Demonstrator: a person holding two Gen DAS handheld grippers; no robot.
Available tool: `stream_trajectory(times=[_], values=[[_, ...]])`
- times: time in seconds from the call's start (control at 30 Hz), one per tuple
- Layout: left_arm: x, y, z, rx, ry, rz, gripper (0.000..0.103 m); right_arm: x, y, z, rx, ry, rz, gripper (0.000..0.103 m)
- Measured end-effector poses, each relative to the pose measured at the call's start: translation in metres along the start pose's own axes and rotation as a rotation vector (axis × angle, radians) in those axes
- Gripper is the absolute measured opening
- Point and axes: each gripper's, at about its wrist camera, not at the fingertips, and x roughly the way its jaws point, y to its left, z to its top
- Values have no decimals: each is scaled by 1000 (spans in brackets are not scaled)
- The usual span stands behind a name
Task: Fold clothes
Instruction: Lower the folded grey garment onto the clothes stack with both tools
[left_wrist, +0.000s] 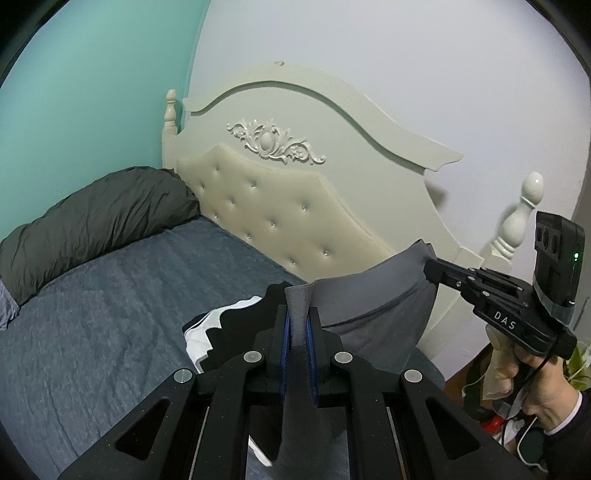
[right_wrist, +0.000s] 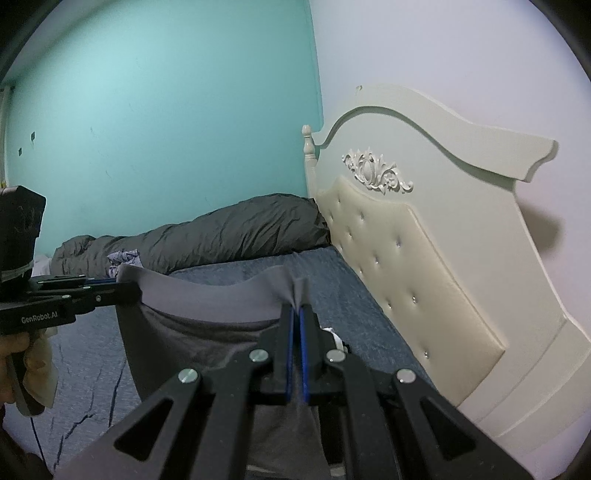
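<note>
A grey garment (left_wrist: 373, 295) hangs in the air above the bed, stretched by its waistband between both grippers. My left gripper (left_wrist: 298, 295) is shut on one end of the band, a bunch of ribbed grey cloth sticking out past the blue pads. My right gripper (right_wrist: 296, 308) is shut on the other end of the same grey garment (right_wrist: 207, 295). In the left wrist view the right gripper (left_wrist: 428, 271) reaches in from the right, held by a hand. The left gripper (right_wrist: 127, 288) shows at the left of the right wrist view.
The bed has a blue-grey sheet (left_wrist: 110, 306). A rolled dark grey duvet (left_wrist: 92, 221) lies along the teal wall. A cream tufted headboard (left_wrist: 280, 218) stands behind. A black-and-white garment (left_wrist: 218, 321) lies on the sheet below the grippers. A light crumpled cloth (right_wrist: 123, 258) rests by the duvet.
</note>
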Motion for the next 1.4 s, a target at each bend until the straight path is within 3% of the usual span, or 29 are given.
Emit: stream_trajectory(times=[0.5,1.17,1.33,1.4], values=[[70,50,6,-61,82,-3,9,78,-21,5,-7,86,0,3],[184,101,-27,-141,247,26,9,204,-48,-31,6,330,-30,3],[192,111,-35,-174,261,23,15,217,-55,-38,51,374,-22,3],[191,114,-36,-187,255,25,28,215,-60,-38,77,373,-21,8]])
